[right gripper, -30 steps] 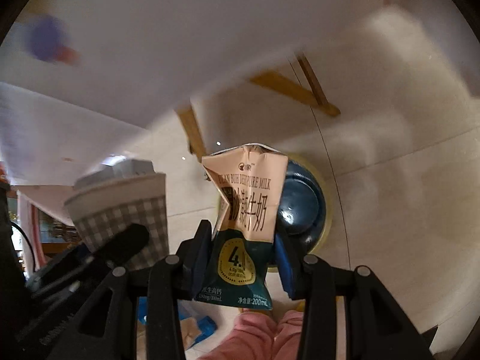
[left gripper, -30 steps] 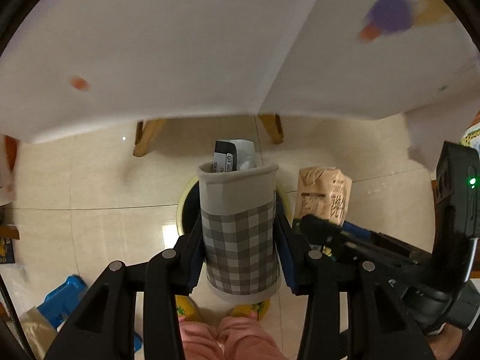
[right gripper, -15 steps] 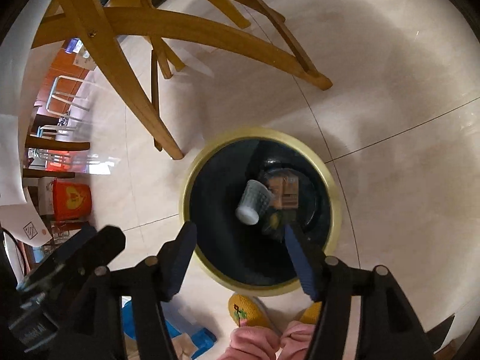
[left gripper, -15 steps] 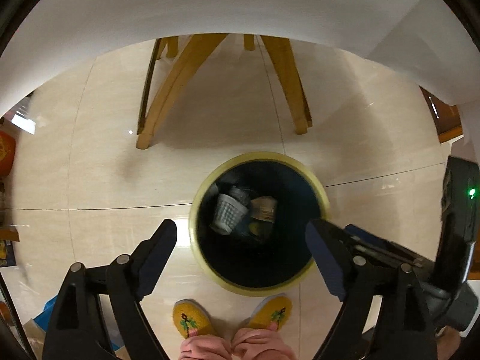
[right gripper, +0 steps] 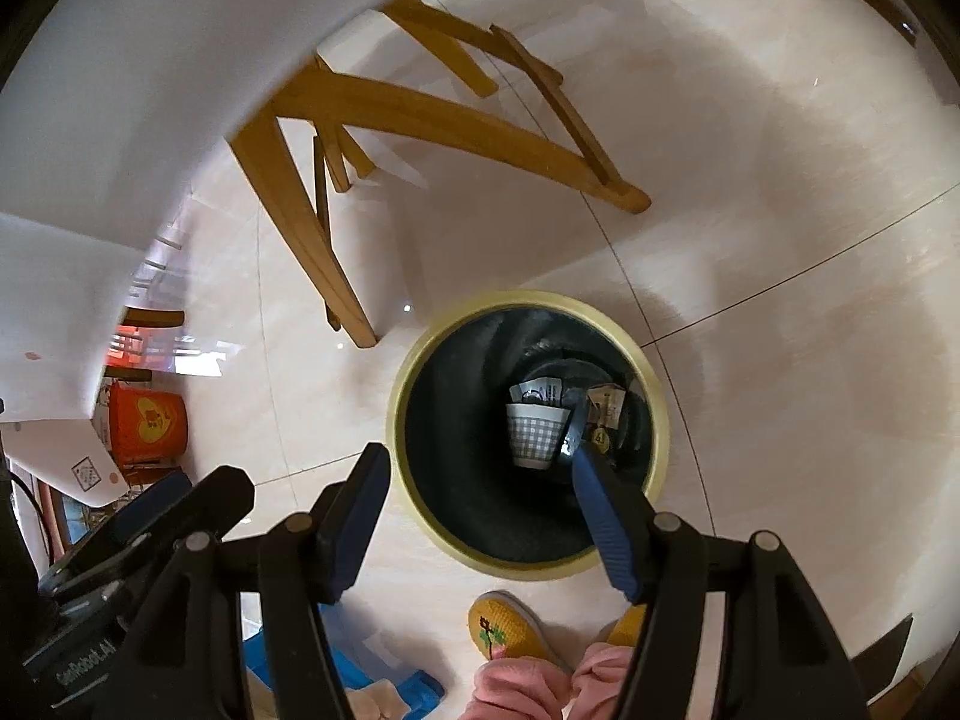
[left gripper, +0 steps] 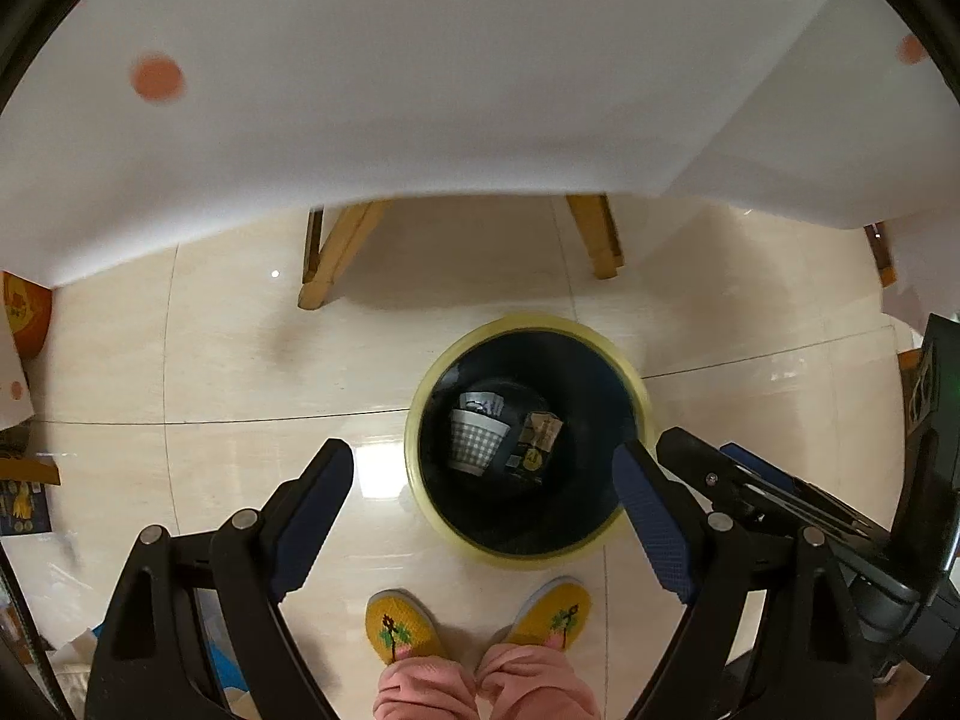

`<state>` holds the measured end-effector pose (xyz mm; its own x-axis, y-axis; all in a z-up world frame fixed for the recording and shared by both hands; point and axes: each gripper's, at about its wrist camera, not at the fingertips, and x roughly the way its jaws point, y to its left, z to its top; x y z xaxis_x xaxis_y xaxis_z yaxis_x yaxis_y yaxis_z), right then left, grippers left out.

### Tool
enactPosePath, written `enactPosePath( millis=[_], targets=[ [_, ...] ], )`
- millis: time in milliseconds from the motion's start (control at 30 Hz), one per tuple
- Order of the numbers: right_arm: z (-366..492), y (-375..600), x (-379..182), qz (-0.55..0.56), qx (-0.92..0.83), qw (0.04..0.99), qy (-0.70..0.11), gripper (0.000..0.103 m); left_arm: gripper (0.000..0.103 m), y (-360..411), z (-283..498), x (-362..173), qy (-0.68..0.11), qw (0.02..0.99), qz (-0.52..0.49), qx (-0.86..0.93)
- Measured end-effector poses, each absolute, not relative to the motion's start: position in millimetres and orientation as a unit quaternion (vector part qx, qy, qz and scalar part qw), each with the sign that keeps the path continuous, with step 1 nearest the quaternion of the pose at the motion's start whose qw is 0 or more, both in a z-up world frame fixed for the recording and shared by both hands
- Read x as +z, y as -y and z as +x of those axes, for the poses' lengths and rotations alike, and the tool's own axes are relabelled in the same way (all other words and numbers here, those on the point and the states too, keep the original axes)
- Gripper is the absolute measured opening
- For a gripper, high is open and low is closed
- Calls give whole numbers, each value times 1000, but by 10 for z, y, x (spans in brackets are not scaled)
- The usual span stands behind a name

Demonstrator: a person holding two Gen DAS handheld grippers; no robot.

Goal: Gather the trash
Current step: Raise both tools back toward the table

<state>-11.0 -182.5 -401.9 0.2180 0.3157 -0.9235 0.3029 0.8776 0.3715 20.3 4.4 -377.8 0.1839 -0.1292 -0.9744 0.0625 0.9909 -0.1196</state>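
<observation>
Standing wide apart with nothing between them, the jaws of the left gripper [left gripper: 483, 504] and the right gripper [right gripper: 480, 498] have both just been opening. A second ago the left one clamped the checked paper cup [left gripper: 477, 443] and the right one the milk carton [left gripper: 540, 441]; both items now lie at the bottom of the bin [left gripper: 624, 528].

Entry 1, nearest: pink trouser cuffs [left gripper: 480, 690] and yellow slippers [left gripper: 402, 630] of the person, on the near side of the bin, toes almost at its rim.

Entry 2, grippers: blue-padded fingers [left gripper: 312, 516] hang over the bin's mouth, one on either side of it in the left wrist view. In the right wrist view one finger crosses the opening and hides part of the carton.

Entry 3, bin: round, pale yellow rim, black liner bag [right gripper: 456, 438]. Contents: paper cup on its side, mouth toward the far wall; crumpled wrapper with black print [left gripper: 480, 405] at the cup's mouth (it rode inside the cup earlier); milk carton just beside the cup, touching or nearly so.

Entry 4, beyond the bin: wooden table legs [left gripper: 336, 252] on the cream tiled floor [left gripper: 228, 360], and above them a white tablecloth [left gripper: 420, 90] with orange dots.

Entry 5, left of the bin, well apart: orange bucket [right gripper: 147, 426].
</observation>
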Motion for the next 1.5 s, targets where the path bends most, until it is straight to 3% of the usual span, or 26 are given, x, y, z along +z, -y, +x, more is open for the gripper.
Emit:
enactPosePath(
  millis=[367, 1033, 1500],
  targets=[
    [-287, 1831, -3029, 240, 3, 770, -591, 64, 87, -41, 6, -2710, -614, 785, -10, -83],
    [-529, 1919, -410, 181, 81, 849, -490, 64, 87, -38, -288, -163, -505, 856, -19, -107],
    [-368, 2007, 563, 140, 111, 895, -408, 64, 87, 43, -200, 744, -434, 896, -30, -87]
  ],
)
